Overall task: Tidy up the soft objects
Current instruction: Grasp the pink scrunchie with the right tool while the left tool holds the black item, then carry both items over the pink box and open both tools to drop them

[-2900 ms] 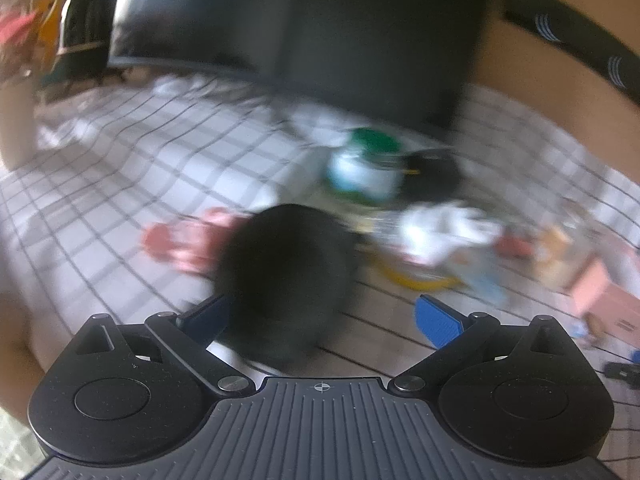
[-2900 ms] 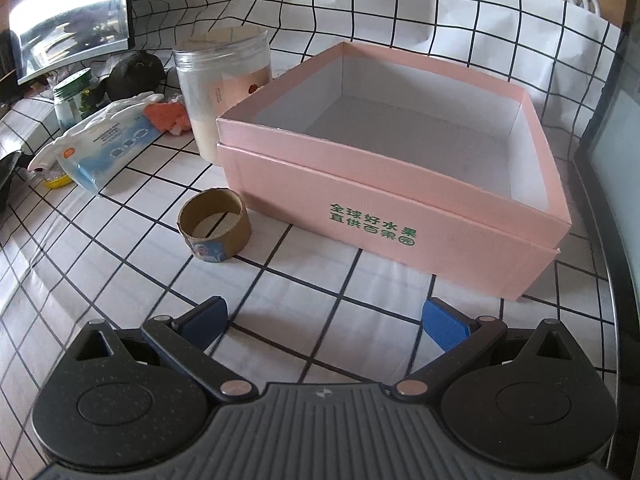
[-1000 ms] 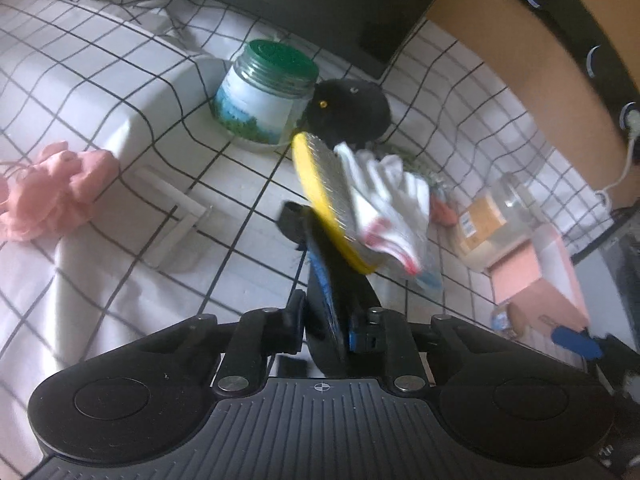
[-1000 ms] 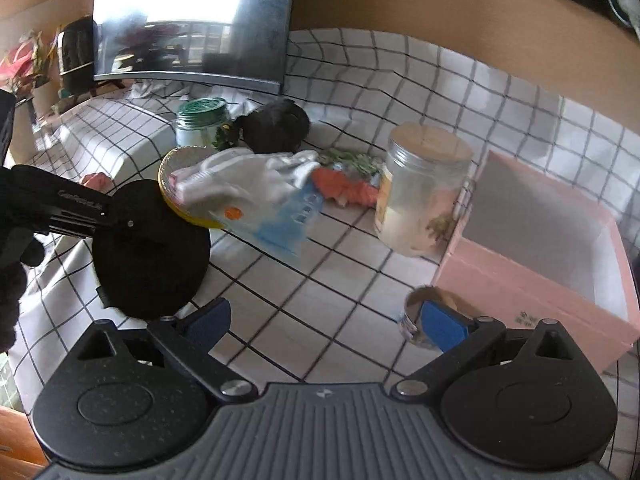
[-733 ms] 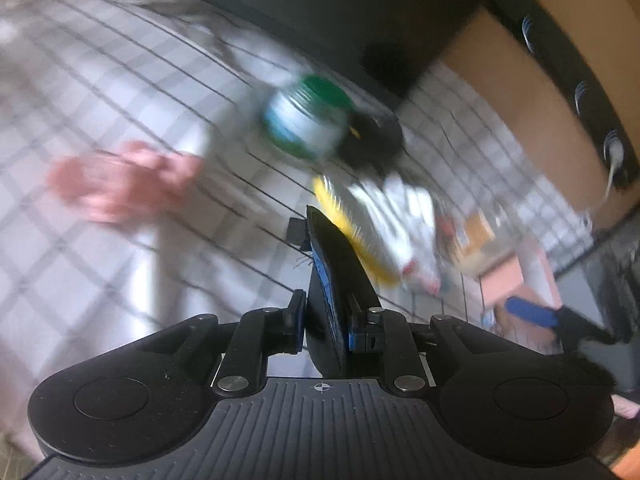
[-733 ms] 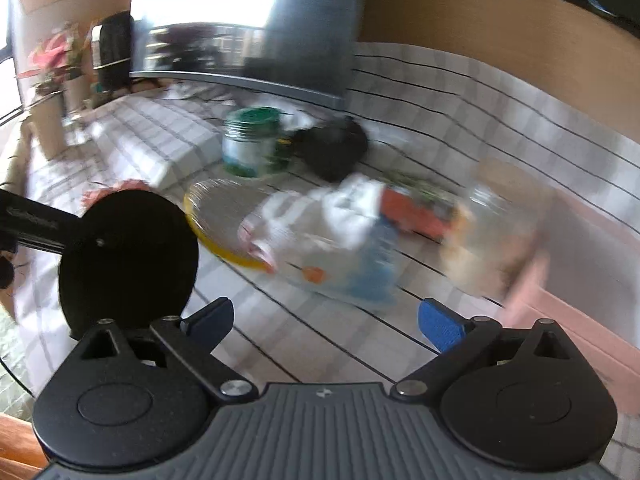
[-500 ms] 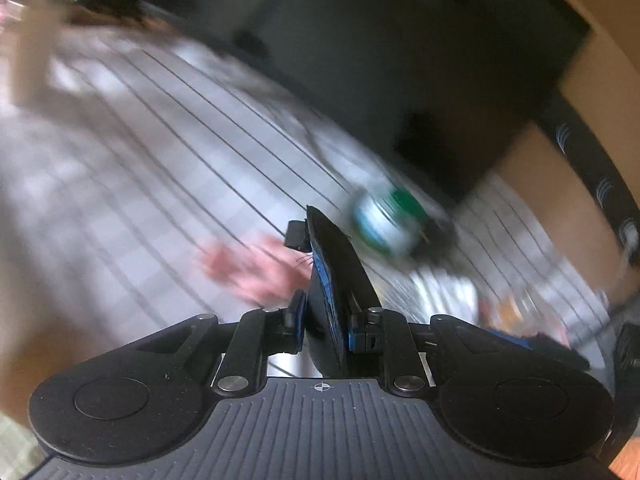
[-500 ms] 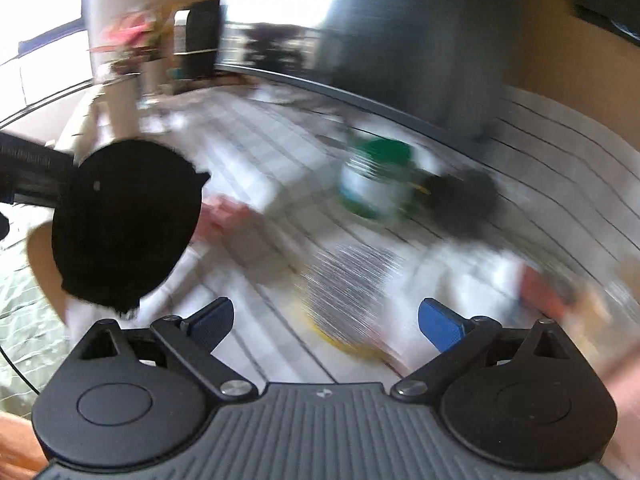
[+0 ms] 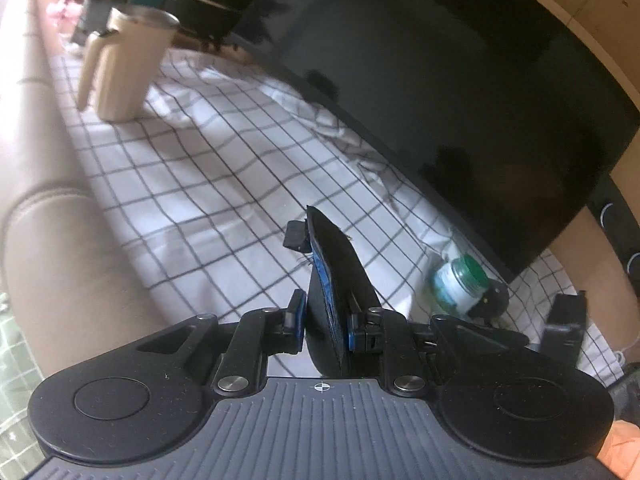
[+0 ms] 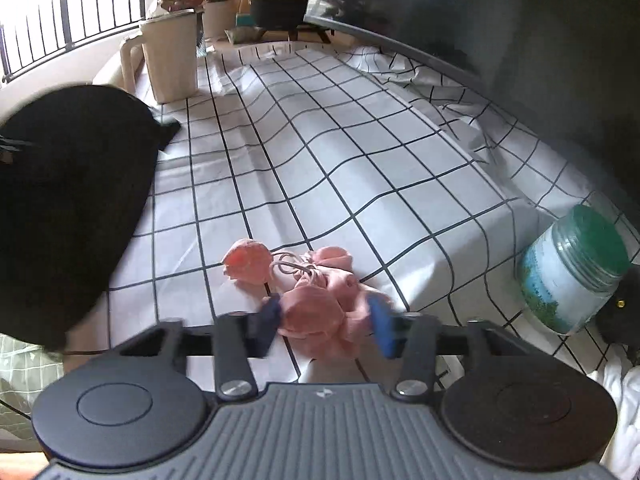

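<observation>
My left gripper [image 9: 323, 322] is shut on a flat black round pad [image 9: 334, 280], held edge-on above the checked cloth. The same black pad [image 10: 68, 208] shows large at the left of the right wrist view. My right gripper [image 10: 322, 322] is open, its fingers on either side of a crumpled pink cloth bundle [image 10: 308, 284] with a loop of cord, lying on the checked cloth. The fingers look blurred.
A green-lidded jar [image 10: 572, 272] stands at the right, also in the left wrist view [image 9: 460, 284], with a black soft toy [image 10: 622, 320] beside it. A beige pitcher [image 10: 168, 56] stands at the far left. A dark monitor [image 9: 440, 100] lines the back. The sofa edge [image 9: 52, 220] is left.
Both grippers swung left, away from the pink box and gloves. The right gripper came down around the pink cloth bundle and its fingers have narrowed. The left still holds the black pad.
</observation>
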Tool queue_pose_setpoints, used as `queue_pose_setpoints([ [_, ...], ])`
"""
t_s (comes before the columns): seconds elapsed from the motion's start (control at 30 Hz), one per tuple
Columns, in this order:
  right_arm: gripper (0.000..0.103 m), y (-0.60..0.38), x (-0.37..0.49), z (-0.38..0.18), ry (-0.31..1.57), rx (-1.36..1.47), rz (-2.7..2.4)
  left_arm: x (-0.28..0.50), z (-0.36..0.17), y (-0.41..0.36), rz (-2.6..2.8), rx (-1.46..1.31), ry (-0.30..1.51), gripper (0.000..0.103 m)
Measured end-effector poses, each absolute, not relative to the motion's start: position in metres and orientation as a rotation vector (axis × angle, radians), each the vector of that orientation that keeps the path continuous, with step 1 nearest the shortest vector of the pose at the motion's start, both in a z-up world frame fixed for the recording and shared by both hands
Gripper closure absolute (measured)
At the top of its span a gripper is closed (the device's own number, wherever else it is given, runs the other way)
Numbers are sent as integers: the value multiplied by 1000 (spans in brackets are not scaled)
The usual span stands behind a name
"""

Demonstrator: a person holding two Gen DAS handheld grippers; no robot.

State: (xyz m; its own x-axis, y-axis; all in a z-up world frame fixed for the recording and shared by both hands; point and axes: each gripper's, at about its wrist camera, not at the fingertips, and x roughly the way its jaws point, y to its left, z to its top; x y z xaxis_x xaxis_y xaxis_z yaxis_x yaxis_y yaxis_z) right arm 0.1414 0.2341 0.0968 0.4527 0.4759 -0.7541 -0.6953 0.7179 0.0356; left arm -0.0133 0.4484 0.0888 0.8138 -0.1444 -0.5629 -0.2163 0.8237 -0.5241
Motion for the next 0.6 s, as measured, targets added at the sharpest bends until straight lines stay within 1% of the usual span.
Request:
queue_pose_setpoints([
  [0.1,91,202,136,119,804,-240,713,5,87,438,-26,-612,642,82],
  [0.27,92,123,108,155,762,-167,602,47,88,391,-201,-585,666,82],
  [0.4,92,50,74,175,742,-122,460,75,89,325,-400,-540,708,82],
  [0.6,92,-59,22,182,757,-65,169,95,87,205,-716,-466,822,82],
])
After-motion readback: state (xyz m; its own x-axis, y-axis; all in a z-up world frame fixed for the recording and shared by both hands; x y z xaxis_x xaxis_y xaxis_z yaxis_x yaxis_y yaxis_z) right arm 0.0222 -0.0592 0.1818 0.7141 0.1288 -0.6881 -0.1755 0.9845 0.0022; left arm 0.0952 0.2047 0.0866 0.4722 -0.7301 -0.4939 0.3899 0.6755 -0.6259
